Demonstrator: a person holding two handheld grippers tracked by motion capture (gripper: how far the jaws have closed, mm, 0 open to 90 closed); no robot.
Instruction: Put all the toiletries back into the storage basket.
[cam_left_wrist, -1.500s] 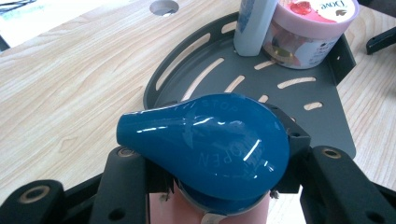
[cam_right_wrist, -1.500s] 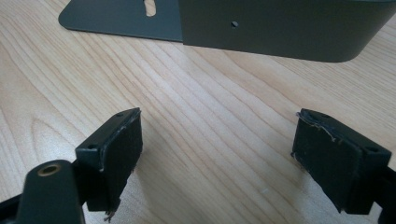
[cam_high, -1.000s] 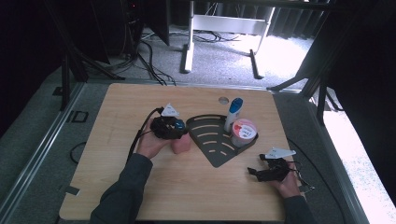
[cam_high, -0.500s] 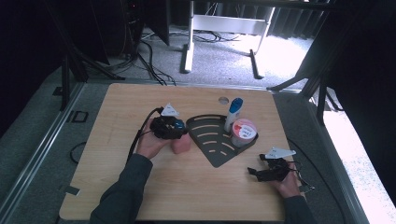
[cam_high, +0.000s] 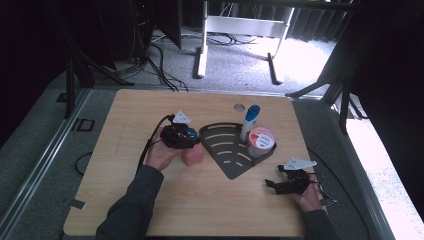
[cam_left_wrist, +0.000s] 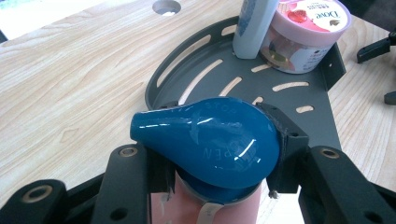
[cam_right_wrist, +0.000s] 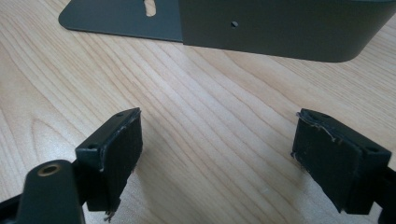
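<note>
I have the left gripper (cam_high: 192, 141) clamped on the pink bottle (cam_high: 193, 155), just off the pointed left corner of the dark fan-shaped rack (cam_high: 227, 150). In the left gripper view both black pads press the neck under the blue flip cap (cam_left_wrist: 210, 135), one on each side, and the cap bulges out over the jaws towards the rack. The bottle stands on the wooden table (cam_high: 130, 125), beside the rack's rim and not inside it; whether it touches the rim I cannot tell.

My left hand (cam_high: 162, 152) wraps the gripper body from the side away from the rack. The forearm, in a dark sleeve, runs up from the near edge of the table at a slant towards the rack, and the gripper's cable loops out on the far side of the hand.

At the rack's back wall stand a white tube with a blue cap (cam_high: 249, 122) and a pink-lidded jar (cam_high: 260, 141), touching each other.

The right gripper (cam_high: 272, 184) is on the near right of the rack, well apart from it, low over the table. The right hand (cam_high: 305, 195) holds it from behind, jaws pointing back towards the rack's curved wall. In the right gripper view the jaws stand wide with bare wood between the pads (cam_right_wrist: 119, 154), holding nothing.
</note>
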